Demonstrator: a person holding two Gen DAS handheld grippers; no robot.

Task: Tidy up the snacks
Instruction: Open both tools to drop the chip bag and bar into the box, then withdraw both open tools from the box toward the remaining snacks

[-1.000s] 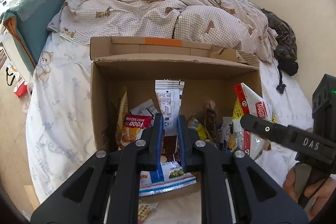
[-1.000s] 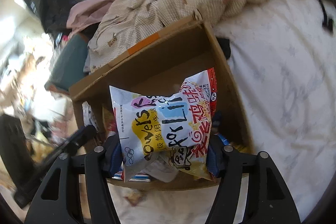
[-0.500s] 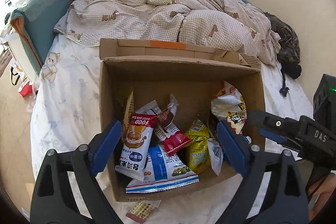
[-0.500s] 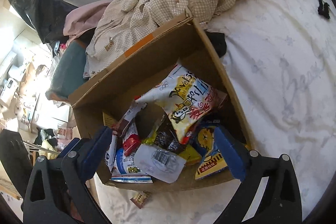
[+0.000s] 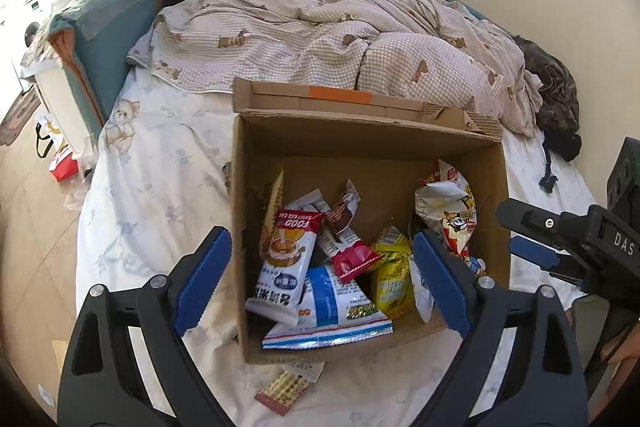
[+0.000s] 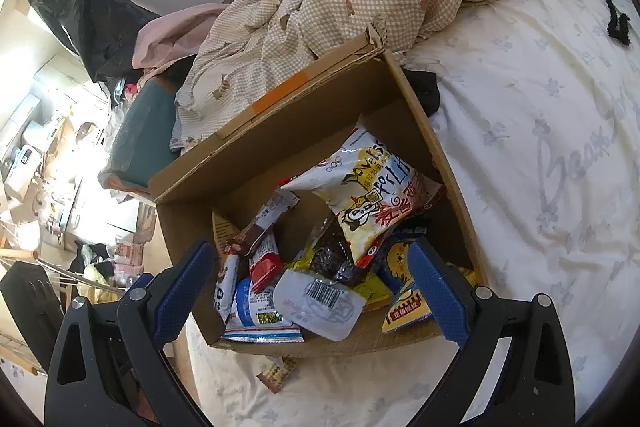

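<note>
The snack packets (image 5: 320,267) lie heaped inside the open cardboard box (image 5: 360,143), which sits on the bed (image 6: 540,147). One small packet (image 5: 282,391) lies outside, just by the box's near wall. Left tool (image 5: 320,283) and right tool (image 6: 308,291) hover above, jaws wide apart and empty.

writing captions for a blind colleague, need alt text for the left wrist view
An open cardboard box full of snack packets sits on a bed with a white sheet, seen between the spread blue pads of the empty left hand-held gripper. One small packet lies on the sheet outside the box, and the right hand-held gripper shows at the right edge. A checked quilt is bunched behind.
</note>
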